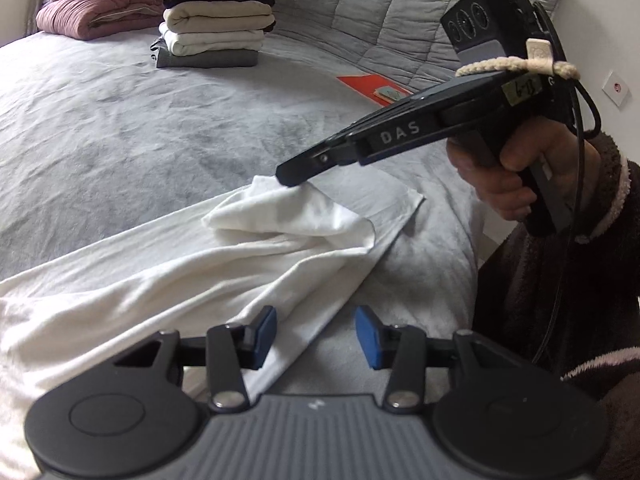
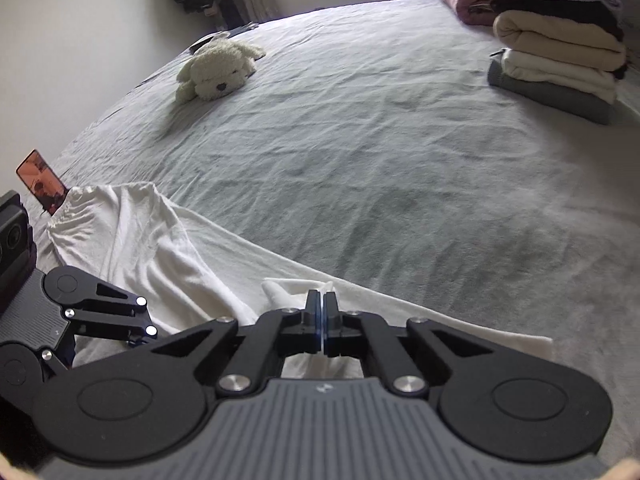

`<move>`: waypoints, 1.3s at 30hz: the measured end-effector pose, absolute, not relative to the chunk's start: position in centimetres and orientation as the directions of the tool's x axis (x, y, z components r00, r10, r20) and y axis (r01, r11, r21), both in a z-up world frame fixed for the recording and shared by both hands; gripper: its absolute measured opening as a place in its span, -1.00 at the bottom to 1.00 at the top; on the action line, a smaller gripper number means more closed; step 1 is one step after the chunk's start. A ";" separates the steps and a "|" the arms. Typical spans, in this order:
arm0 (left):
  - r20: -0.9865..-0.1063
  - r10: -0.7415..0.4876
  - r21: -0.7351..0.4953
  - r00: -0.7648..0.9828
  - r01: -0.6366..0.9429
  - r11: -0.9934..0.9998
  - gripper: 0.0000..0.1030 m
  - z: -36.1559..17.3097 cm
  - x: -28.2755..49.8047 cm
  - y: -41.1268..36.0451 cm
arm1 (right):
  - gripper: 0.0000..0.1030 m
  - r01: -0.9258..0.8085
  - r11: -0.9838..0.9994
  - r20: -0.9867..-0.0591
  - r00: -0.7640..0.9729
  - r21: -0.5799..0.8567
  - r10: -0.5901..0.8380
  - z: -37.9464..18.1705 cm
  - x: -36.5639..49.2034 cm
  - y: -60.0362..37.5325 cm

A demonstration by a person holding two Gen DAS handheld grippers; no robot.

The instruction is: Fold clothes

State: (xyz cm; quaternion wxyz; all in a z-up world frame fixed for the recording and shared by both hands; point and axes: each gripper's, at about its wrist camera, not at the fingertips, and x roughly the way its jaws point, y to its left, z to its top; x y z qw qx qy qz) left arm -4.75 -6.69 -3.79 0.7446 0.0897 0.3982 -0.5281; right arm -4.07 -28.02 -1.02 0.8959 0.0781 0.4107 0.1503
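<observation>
Clearly soft stuff: the white garment [image 1: 160,272] lies spread and rumpled on the grey bed [image 1: 120,128], thin, limp, light by the look of it; likely to sag and drag wherever it is not held, so edges and corners are the places to take it, not the slack middle. Right gripper [image 2: 322,316] is clenched on a raised bit of its edge, cloth peaking at the tips; from the left wrist view the same tips sit on a turned-over fold. Left gripper [image 1: 316,338] is released, jaws wide, poised just over the near edge, holding nothing. Folded stack [image 1: 216,20] sits well apart, far across the bed. What kind of garment it is cannot be told; its near part is cut off by the grippers' bodies.
</observation>
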 end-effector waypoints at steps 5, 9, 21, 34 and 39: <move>-0.677 -0.724 -0.277 0.131 0.866 0.416 -0.17 -3.1 -4.6 -7.0 | -0.99 -0.133 0.964 -0.708 0.657 0.230 0.260 0.4 -7.0 -29.2; -0.672 -0.730 -0.272 0.124 0.876 0.399 -0.17 -2.6 -4.8 -7.2 | -0.99 -0.044 0.986 -0.715 0.684 0.161 0.147 0.6 -9.8 -29.8; -0.668 -0.732 -0.243 0.134 0.890 0.385 -0.17 -1.8 -4.6 -8.1 | -0.77 0.093 0.981 -0.773 0.630 0.168 0.073 -2.0 -13.8 -31.7; -0.688 -0.675 -0.156 0.268 0.853 0.498 -0.17 -2.0 -0.7 -7.5 | -0.35 -0.049 0.996 -0.734 0.673 0.075 0.088 -3.3 -8.0 -31.4; -0.676 -0.679 -0.155 0.288 0.844 0.513 -0.35 -2.0 -0.3 -7.5 | -0.69 -0.092 0.996 -0.723 0.689 -0.002 0.062 -4.5 -7.7 -31.2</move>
